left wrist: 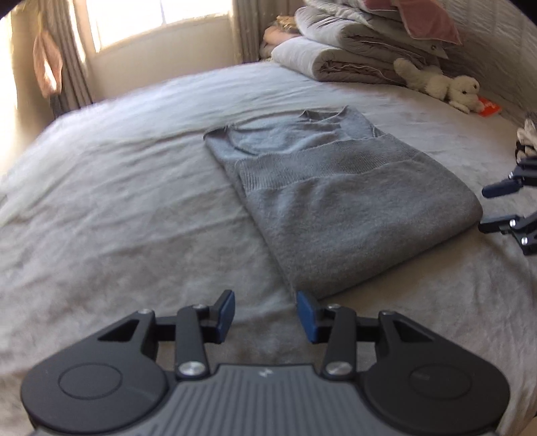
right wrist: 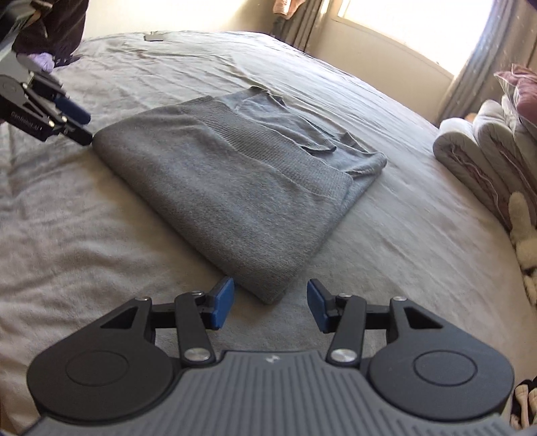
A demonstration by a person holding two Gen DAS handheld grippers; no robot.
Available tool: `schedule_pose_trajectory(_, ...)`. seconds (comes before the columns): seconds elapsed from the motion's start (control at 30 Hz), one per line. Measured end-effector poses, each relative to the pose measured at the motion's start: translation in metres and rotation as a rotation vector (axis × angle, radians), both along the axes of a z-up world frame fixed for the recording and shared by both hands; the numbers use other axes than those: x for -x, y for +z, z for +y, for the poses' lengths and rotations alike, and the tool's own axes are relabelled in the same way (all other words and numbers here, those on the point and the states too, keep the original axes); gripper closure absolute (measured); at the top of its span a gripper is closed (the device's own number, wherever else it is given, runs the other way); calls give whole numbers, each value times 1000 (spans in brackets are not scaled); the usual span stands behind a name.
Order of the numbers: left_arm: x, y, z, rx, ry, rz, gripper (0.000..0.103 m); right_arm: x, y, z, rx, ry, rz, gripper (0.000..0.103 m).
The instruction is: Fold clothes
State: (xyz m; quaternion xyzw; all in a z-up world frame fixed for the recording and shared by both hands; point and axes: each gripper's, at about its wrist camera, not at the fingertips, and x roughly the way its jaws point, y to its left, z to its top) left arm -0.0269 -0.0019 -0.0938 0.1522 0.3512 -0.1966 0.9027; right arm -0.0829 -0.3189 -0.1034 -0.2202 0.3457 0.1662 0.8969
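We see a grey knit sweater lying folded into a flat rectangle near the middle of a bed covered by a pale grey sheet. Its neckline end points toward the window, and a ribbed band lies across its upper layer.

Our left gripper hovers just beside one near corner of the sweater, its blue pads spread apart with nothing between them. Our right gripper sits at the other near corner, also spread wide; the sweater's corner lies between its pads, but they do not press on it.

At the far side of the bed, folded quilts are stacked against the wall, with a cream stuffed toy lying beside them. Curtains hang by the bright window.
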Motion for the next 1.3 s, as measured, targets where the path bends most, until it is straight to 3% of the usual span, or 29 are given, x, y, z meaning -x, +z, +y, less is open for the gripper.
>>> schedule_pose_trajectory(0.23,16,4,-9,-60,-105,-102,60,4,-2,4,44,30,-27,52)
schedule_pose_trajectory(0.3,19,7,-8,-65,-141,-152,76,9,-3,7,66,59,-39,52)
schedule_pose_trajectory(0.4,23,10,-5,-68,-196,-203,81,19,-6,14,115,142,-70,52)
schedule_pose_trajectory(0.63,29,-8,-18,-113,-357,-233,79,21,-13,18,189,195,-117,52)
schedule_pose_trajectory(0.73,28,-20,-24,-183,-401,-254,78,17,-15,17,208,197,-133,52)
schedule_pose_trajectory(0.87,25,-30,-28,-255,-449,-292,63,11,-19,17,226,206,-148,52)
schedule_pose_trajectory(1.03,22,-34,-30,-272,-498,-320,60,0,-20,15,203,195,-137,56)
schedule_pose_trajectory(1.07,20,-34,-30,-267,-500,-314,62,-2,-19,15,189,186,-128,64)
schedule_pose_trajectory(1.1,17,-33,-30,-261,-503,-297,77,-5,-18,14,175,178,-119,74)
schedule_pose_trajectory(1.13,15,-33,-31,-256,-506,-279,86,-7,-17,14,161,169,-111,78)
schedule_pose_trajectory(1.2,10,-29,-30,-237,-505,-247,91,-10,-11,12,109,138,-99,85)
schedule_pose_trajectory(1.3,-1,-17,-22,-162,-466,-189,92,-12,8,1,-8,85,-109,87)
